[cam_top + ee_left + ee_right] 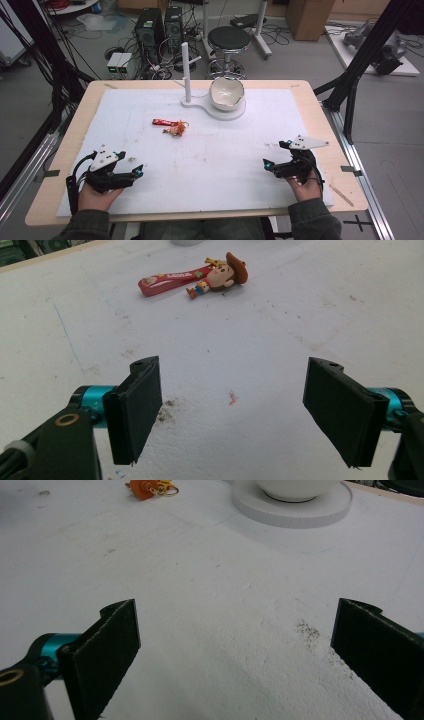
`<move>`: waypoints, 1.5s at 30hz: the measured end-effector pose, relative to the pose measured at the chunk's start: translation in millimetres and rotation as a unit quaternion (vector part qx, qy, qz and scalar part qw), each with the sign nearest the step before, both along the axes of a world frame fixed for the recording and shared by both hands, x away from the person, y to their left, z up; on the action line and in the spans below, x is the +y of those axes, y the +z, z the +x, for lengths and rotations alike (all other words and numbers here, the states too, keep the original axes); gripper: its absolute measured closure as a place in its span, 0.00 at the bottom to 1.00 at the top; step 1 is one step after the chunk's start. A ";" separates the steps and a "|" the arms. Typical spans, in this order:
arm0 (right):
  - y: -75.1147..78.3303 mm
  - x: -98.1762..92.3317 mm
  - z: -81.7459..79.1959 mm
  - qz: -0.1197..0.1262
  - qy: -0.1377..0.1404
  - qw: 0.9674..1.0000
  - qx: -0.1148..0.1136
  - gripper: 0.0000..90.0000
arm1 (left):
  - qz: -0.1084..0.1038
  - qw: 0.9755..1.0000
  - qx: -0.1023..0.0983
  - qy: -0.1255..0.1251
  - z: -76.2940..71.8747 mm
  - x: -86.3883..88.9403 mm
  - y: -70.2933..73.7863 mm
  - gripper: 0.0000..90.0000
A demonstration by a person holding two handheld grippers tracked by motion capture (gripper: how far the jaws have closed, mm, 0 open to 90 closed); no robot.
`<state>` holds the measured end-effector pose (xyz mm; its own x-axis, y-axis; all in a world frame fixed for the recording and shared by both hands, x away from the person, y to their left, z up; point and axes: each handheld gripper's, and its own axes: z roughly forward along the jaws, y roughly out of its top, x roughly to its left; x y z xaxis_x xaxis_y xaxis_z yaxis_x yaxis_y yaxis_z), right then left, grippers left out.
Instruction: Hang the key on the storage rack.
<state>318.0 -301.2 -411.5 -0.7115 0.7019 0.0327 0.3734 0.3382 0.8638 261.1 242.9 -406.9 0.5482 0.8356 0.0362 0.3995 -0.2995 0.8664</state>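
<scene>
Jaws on both the left gripper and the right gripper stand wide apart with nothing between them, resting low by the near edge of the white foam-covered surface, probably poised to start. A cowboy figurine keychain with its red strap (glossy, moulded plastic) lies flat toward the far middle, left of a rounded white bowl on its stand.

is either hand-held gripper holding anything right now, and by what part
Nothing is held. The left hand-held gripper and the right hand-held gripper both stand open over bare white board, and the cowboy keychain lies untouched farther up the table.
</scene>
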 end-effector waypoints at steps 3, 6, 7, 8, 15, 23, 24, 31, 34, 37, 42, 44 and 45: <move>-0.7 0.7 0.9 -0.002 0.000 1.000 0.001 0.05 | 0.000 1.000 0.001 0.000 1.0 0.2 -0.4 0.27; -1.1 1.5 1.5 -0.004 0.002 1.000 0.002 0.05 | 0.001 1.000 0.002 -0.001 1.9 -0.6 -0.6 0.27; -1.1 1.5 1.5 -0.005 0.002 1.000 0.002 0.05 | 0.000 1.000 0.002 -0.002 2.4 -1.0 -0.6 0.27; -1.1 1.5 1.3 -0.006 0.001 1.000 0.002 0.05 | 0.002 1.000 0.003 -0.003 3.0 -0.9 -0.6 0.27; -1.2 -2.5 -1.2 -0.002 -0.001 1.000 0.002 0.05 | -0.004 1.000 0.006 -0.003 6.9 -4.3 -1.2 0.27; -0.7 -2.6 -3.4 0.001 -0.001 1.000 0.002 0.05 | -0.003 1.000 0.005 -0.009 7.1 -6.9 -0.5 0.27; -0.6 -2.5 -3.5 0.000 -0.001 1.000 0.002 0.05 | -0.003 1.000 0.005 -0.010 7.0 -6.9 -0.4 0.27; -1.4 -0.8 -2.6 -0.004 0.002 1.000 0.002 0.05 | -0.003 1.000 0.004 -0.009 8.0 -7.0 0.4 0.27; -2.3 0.4 -2.1 -0.006 0.003 1.000 0.010 0.05 | -0.009 1.000 0.004 -0.008 10.8 -7.7 1.3 0.27; -2.8 1.3 -1.5 -0.009 0.007 1.000 0.011 0.05 | -0.007 1.000 0.005 -0.008 13.5 -9.6 2.4 0.27; -2.1 0.0 -1.9 -0.006 0.004 1.000 0.008 0.05 | -0.009 1.000 0.006 -0.014 15.9 -13.3 3.9 0.28; -2.5 0.6 -1.8 -0.005 0.005 1.000 0.012 0.05 | -0.010 1.000 0.006 -0.012 16.1 -13.9 4.4 0.28; -2.5 0.6 -1.8 -0.005 0.005 1.000 0.012 0.05 | -0.012 1.000 0.006 -0.010 16.2 -14.3 4.5 0.28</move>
